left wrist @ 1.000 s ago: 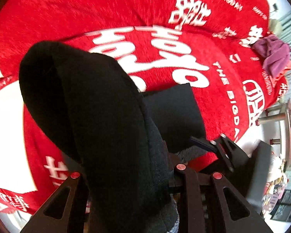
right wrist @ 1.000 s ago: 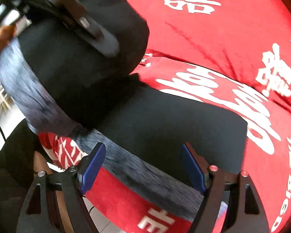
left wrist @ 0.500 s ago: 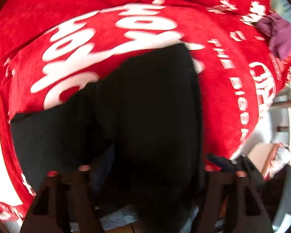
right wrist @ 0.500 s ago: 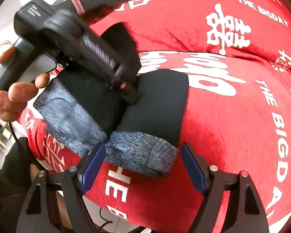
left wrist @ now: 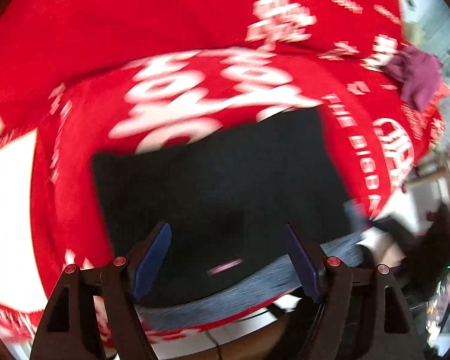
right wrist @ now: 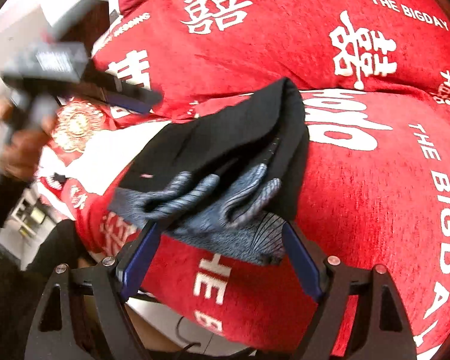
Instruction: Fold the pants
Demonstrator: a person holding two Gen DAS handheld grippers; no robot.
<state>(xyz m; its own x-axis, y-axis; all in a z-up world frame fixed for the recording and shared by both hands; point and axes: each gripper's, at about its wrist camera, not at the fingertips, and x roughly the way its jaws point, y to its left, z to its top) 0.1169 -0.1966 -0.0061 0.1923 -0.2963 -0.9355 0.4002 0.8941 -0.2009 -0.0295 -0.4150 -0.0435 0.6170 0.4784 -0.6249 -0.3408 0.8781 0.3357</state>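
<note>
Black fabric, folded: the pants (left wrist: 219, 186) are laid as a compact rectangle on the red blanket (left wrist: 165, 30) with white lettering, near its front edge, grey-blue waistband (right wrist: 225, 210) toward the holder.

Left side: the left gripper (left wrist: 228, 258) is held above the near edge of the pants, jaws spread, nothing between them; the view is motion-blurred. In the right wrist view it (right wrist: 126, 96) is seen lifted well clear at far left.

Centre: the waistband is bunched in ripples, and the upper layers are seen gaping at the right-hand edge.

Right side: the right gripper (right wrist: 219, 255) is held just short of the waistband, jaws spread, empty. A purple cloth (left wrist: 417, 75) is noted at the blanket's far corner.

Risks, as judged: the loose layers may spring open if left unpressed; a careless nudge at the waistband may slide the stack off the blanket edge.
</note>
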